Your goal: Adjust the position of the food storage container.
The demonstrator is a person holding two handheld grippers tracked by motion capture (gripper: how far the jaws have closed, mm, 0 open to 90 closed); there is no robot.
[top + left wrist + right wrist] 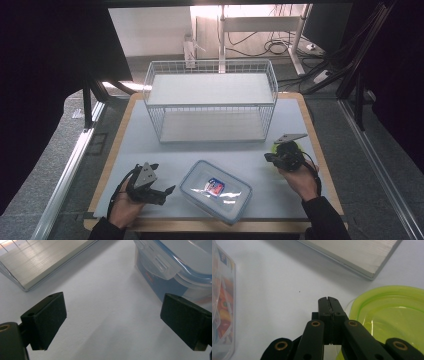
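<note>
- While the right gripper has its jaws pressed flat together, they seem to pinch the thin edge of the lime-green container; whether the rim truly sits between the pads I cannot tell, since the jaws hide that spot.
- The left gripper has its jaws spread wide with nothing between them, hovering low over the white tabletop.
- Just beyond its right-hand pad stands the clear lidded box, blue seal and side latch facing the jaws; in the high view this box lies at the front middle of the table, between the two hands.
- The green container sits at the right, near the front corner of the wire rack, which stands well back.
- To do this step well, I judge the right hand should keep its pinch firm and lift the soft green rim slowly, without tilting.
- The left should square its open jaws to the latch or wall of the box before closing, so that the box does not skid.
</note>
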